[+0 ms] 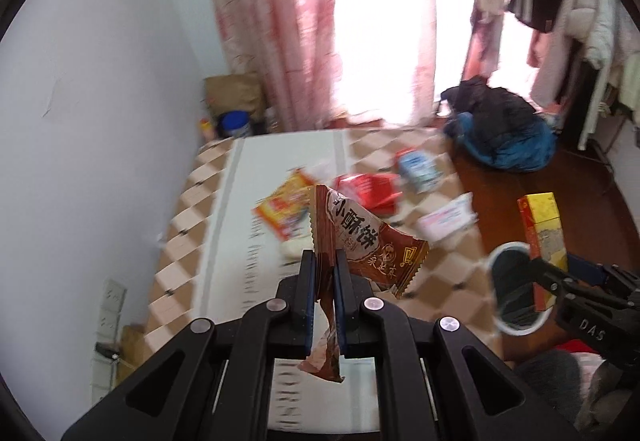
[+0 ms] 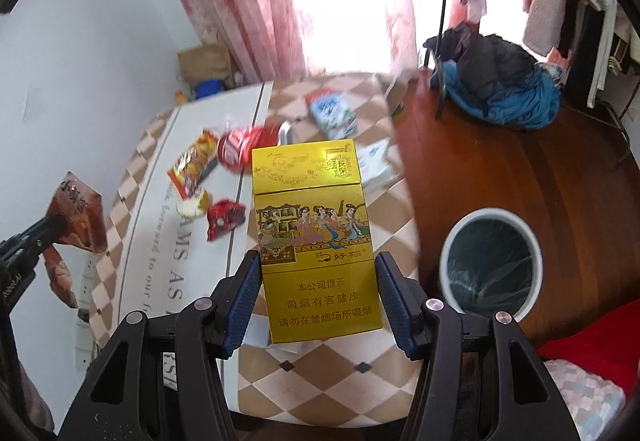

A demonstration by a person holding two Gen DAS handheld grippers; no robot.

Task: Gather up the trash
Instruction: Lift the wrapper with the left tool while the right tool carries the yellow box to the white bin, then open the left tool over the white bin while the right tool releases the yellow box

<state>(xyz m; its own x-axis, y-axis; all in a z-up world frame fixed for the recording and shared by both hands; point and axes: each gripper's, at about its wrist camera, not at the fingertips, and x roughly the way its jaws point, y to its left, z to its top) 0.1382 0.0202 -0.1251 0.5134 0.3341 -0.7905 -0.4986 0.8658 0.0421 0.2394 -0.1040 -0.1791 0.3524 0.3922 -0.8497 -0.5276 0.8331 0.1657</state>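
With the left gripper (image 1: pixel 324 281) clamped on a brown snack wrapper (image 1: pixel 360 237) and the right gripper (image 2: pixel 318 293) squeezing a yellow cigarette box (image 2: pixel 316 241), both lifted clear of the desk (image 2: pixel 320 381), several wrappers (image 2: pixel 192 165) remain mid-frame and the bin (image 2: pixel 490 265) waits lower right.

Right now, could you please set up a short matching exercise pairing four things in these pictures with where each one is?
Things:
1. brown snack wrapper
2. yellow cigarette pack
3. white trash bin
4. crushed red can

Places:
A. lying on the checkered tablecloth
B. clamped in the left tongs
C. standing on the wooden floor
D. gripped between the right tongs

Pairs: 1-B, 2-D, 3-C, 4-A
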